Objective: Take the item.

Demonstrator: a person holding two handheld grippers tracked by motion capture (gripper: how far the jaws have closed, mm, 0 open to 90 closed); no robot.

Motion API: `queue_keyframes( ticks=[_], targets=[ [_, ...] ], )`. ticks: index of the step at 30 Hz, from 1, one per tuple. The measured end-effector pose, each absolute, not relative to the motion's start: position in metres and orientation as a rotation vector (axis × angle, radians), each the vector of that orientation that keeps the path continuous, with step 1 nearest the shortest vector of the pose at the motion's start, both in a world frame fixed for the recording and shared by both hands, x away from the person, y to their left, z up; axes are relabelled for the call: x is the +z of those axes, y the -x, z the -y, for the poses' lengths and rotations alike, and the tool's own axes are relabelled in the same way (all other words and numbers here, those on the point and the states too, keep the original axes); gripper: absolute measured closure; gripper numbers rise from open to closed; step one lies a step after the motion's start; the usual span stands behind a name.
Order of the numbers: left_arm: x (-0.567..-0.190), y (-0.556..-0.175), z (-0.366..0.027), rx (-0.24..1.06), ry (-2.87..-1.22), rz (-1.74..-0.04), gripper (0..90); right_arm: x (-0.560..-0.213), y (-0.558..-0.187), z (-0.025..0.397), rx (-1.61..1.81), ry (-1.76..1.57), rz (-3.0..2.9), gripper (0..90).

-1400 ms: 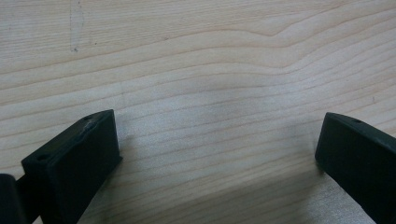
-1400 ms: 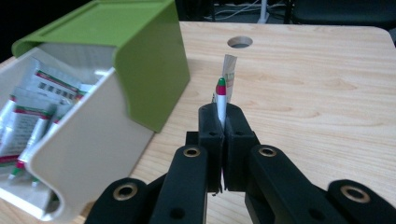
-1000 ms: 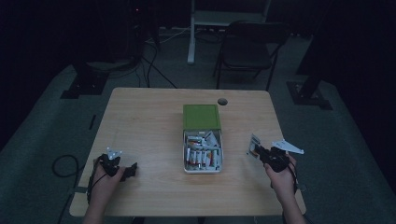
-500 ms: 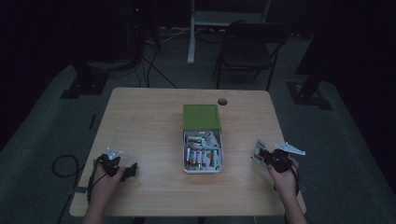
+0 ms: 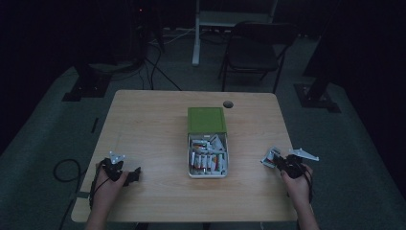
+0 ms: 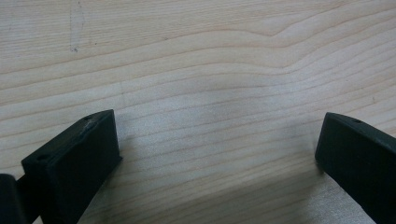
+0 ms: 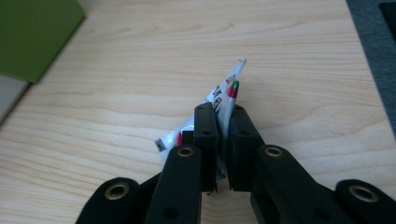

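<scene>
**Inspector:** The packet [image 7: 225, 100] sits pinched between the jaws of your right gripper [image 7: 223, 116]. Its upper corner sticks out past the jaw tips, tilted up and away; a lower corner shows to the left of the left jaw. The print on it is red, green and black on white; I cannot read it.

**Operator:** And where is that over the table?

**Inspector:** From the high view, your right gripper [image 5: 280, 160] holds the packet [image 5: 271, 156] near the table's right edge, well apart from the tin [image 5: 208, 168]. I cannot tell whether the packet touches the table [image 5: 143, 124].

**Operator:** The tin itself?

**Inspector:** It lies at mid-table with its green lid [image 5: 206, 119] swung back on the far side. More packets lie inside, mixed. In the right gripper view the lid [image 7: 32, 35] appears at upper left.

**Operator:** My left side?

**Inspector:** Your left gripper [image 6: 217, 140] has its jaws spread wide over bare wood, nothing between them. In the high view your left gripper [image 5: 125, 173] rests near the table's front left corner, well apart from the tin.
</scene>
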State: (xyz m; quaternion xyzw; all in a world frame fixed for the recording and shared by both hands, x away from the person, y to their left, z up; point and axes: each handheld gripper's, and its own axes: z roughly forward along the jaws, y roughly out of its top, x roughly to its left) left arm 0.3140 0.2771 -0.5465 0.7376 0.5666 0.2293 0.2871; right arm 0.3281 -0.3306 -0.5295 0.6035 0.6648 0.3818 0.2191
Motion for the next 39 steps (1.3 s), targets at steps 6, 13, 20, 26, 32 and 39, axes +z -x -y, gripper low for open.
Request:
queue_keyframes(
  ticks=[6, 13, 20, 26, 32, 39],
  targets=[
    [-0.546, -0.314, -0.277, 0.612, -1.97, -1.514, 0.2, -0.532, -0.331, 0.335, 1.062, -1.678, -1.839, 76.8],
    [-0.546, -0.314, -0.277, 0.612, -1.97, -1.514, 0.2, -0.536, -0.335, 0.336, 1.065, -1.662, -1.848, 63.6],
    [-0.546, -0.314, -0.277, 0.612, -1.971, -1.514, 0.2, -0.533, -0.338, 0.339, 1.081, -1.668, -1.844, 46.8],
    [-0.546, -0.314, -0.277, 0.612, -1.971, -1.514, 0.2, -0.526, -0.339, 0.336, 1.161, -1.63, -1.864, 40.4],
    [-0.546, -0.314, -0.277, 0.612, -1.971, -1.514, 0.2, -0.52, -0.337, 0.328, 1.216, -1.579, -1.889, 36.4],
    [-0.546, -0.314, -0.277, 0.612, -1.971, -1.514, 0.2, -0.517, -0.334, 0.319, 1.286, -1.514, -1.946, 34.2]
  ],
)
